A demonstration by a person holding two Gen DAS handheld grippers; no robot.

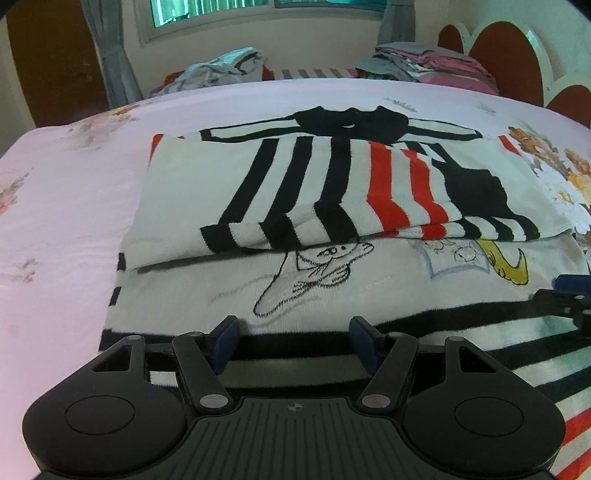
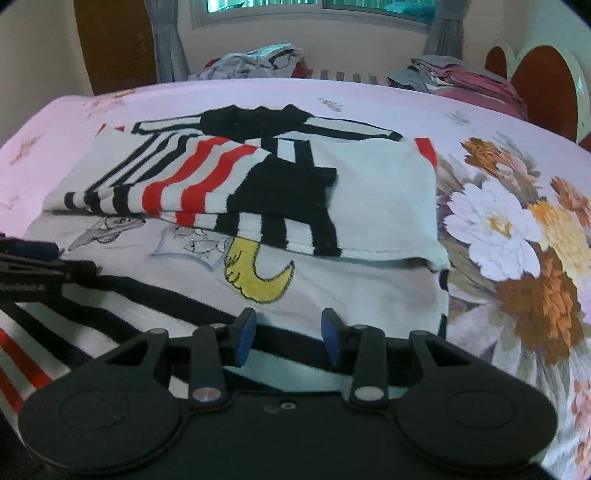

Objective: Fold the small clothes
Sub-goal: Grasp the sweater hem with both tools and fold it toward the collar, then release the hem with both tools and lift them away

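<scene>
Pink floral bedsheet [image 1: 66, 206] under everything, and you're working right at its near edge. Nearest to you, your left gripper [image 1: 293, 341] hangs over the black stripes at the near hem of the striped sweater [image 1: 332, 291], blue pads [image 1: 226, 338] parted wide with only flat fabric showing in the gap; nothing is pinched. Your right gripper [image 2: 288, 334] sits just alongside, over the same hem toward the garment's right edge, its pads [image 2: 246, 332] set narrower but still apart, and again no cloth is caught between them. Each gripper pokes into the other's view from the side. Just beyond your fingers, the sweater lies spread flat on the bed, drawn figures and a yellow shape on the white panel. Further up, its far part is folded over toward you, sleeves with black and red stripes lying across it. Well past that, at the far edge of the bed, you've got a loose heap of clothes [image 1: 225, 68] on the left and a folded stack [image 1: 436, 62] on the right, beside the red headboard [image 1: 513, 59]. Behind them, curtains and a window [image 1: 258, 9].
</scene>
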